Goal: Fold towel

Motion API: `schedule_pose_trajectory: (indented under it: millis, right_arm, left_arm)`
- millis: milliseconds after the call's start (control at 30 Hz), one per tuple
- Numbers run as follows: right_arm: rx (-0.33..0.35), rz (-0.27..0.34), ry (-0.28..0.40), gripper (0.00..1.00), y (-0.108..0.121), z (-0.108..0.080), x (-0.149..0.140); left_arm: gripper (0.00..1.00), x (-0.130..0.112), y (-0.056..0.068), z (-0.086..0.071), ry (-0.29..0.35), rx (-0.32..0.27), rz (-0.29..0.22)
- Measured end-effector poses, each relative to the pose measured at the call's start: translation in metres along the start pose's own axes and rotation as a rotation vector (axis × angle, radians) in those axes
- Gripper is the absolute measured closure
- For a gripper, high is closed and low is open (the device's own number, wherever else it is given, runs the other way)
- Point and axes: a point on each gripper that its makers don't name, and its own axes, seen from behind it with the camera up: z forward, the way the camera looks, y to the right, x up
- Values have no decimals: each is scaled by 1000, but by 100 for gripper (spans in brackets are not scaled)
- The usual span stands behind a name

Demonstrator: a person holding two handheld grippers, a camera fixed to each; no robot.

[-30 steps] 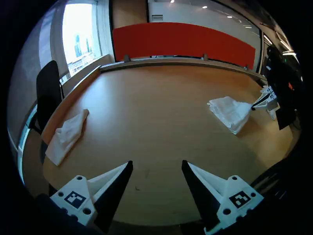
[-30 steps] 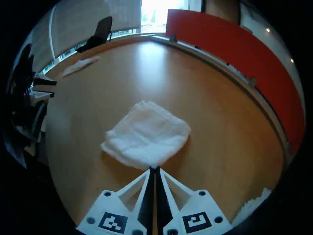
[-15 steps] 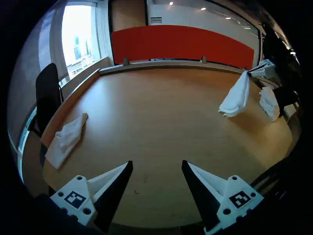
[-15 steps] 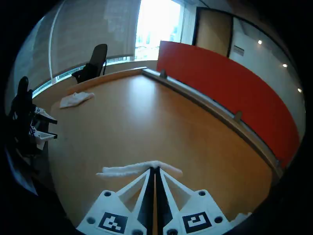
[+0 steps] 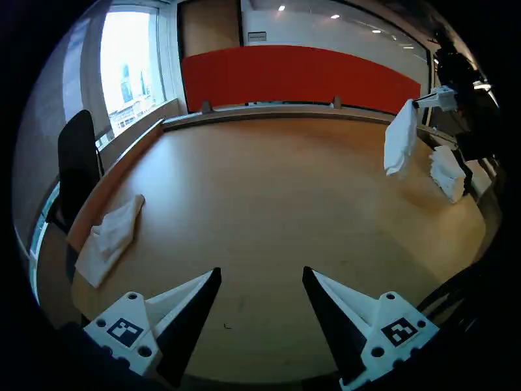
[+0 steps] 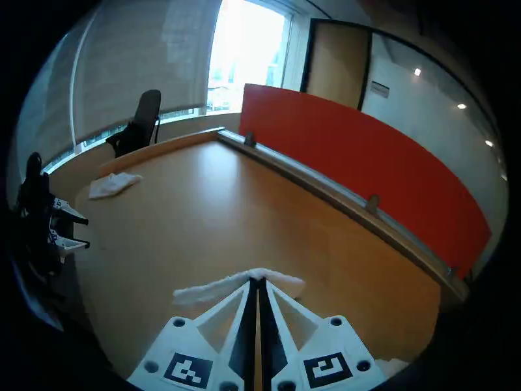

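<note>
Wood table (image 5: 260, 195) runs to red partition (image 5: 299, 72); window (image 5: 127, 78) and chair (image 5: 75, 156) off its left edge. Left gripper (image 5: 261, 271) spread wide, empty. Right gripper (image 6: 258, 281) pinched closed on towel (image 6: 225, 287), lifted above table's right edge, folds hard to make out. Second towel (image 5: 107, 238) at left edge.

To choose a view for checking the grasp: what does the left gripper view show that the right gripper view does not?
Left gripper view: the white cloth towel hanging full length from the right tool, beside a stack of folded white towels; its own left tool is open. Right gripper view: the right tool close up, shut, with the towel's top edge bunched at its tips, and a brown door. Both: the wooden table, the red partition panel, the black office chair and a loose white towel near it.
</note>
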Motion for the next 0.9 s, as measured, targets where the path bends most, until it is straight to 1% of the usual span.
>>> schedule_pose_trajectory:
  millis: [200, 400, 900]
  right_arm:
    - [-42, 22, 5, 98, 27, -15, 2]
    - [-86, 59, -12, 98, 58, -31, -4]
    - [-205, 119, -49, 98, 141, -74, -22]
  left_arm:
    - [7, 5, 3, 2, 5, -8, 10]
    - [7, 9, 7, 4, 9, -14, 22]
    - [7, 14, 17, 9, 6, -26, 39]
